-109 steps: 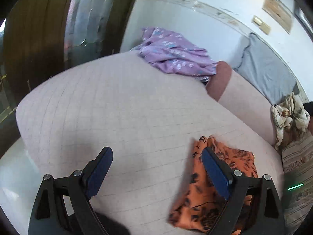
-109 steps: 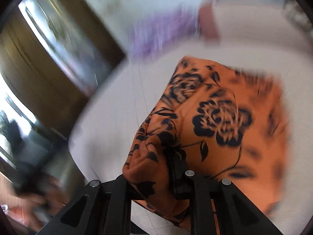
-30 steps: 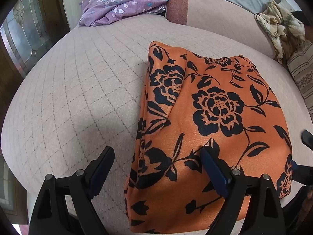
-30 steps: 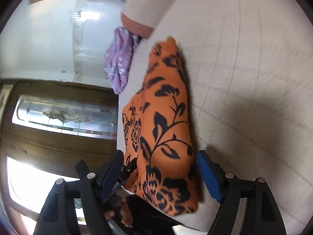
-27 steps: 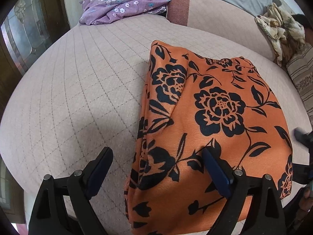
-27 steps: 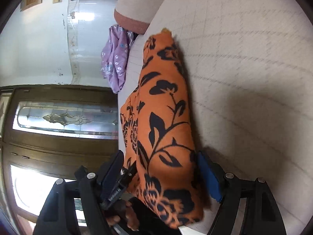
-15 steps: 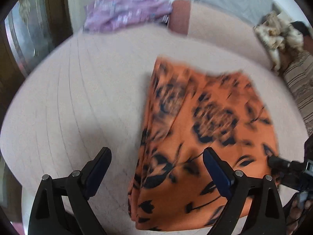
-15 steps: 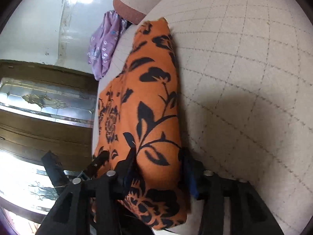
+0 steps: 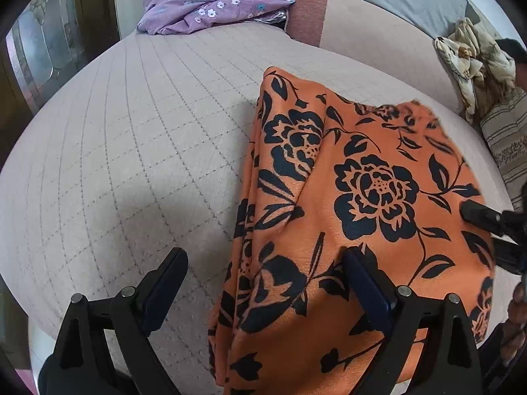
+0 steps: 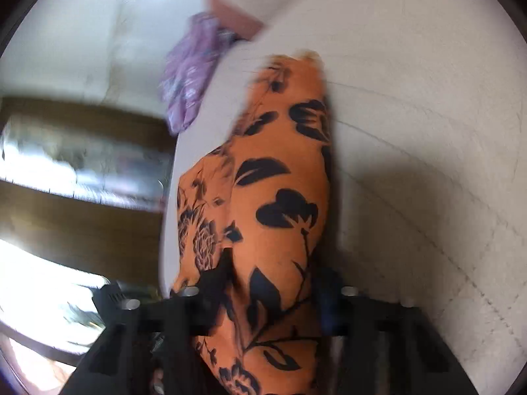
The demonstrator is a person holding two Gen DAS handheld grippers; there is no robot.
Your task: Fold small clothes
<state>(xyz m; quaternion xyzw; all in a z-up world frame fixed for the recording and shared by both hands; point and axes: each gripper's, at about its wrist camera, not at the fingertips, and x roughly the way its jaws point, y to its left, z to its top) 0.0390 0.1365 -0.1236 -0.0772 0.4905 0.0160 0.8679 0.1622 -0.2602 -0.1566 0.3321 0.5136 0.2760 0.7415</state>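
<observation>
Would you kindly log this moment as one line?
left gripper: open | right gripper: shut on orange cloth | cloth on sofa

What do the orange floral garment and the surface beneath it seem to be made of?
Orange floral garment: probably thin woven satin-like fabric; faint sheen, soft folds. Surface: apparently matte quilted upholstery fabric; stitched grid lines, fine woven texture.

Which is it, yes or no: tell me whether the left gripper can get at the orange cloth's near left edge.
Probably yes: the left gripper is open, the orange cloth edge lies between its fingers, nothing in between.
</observation>
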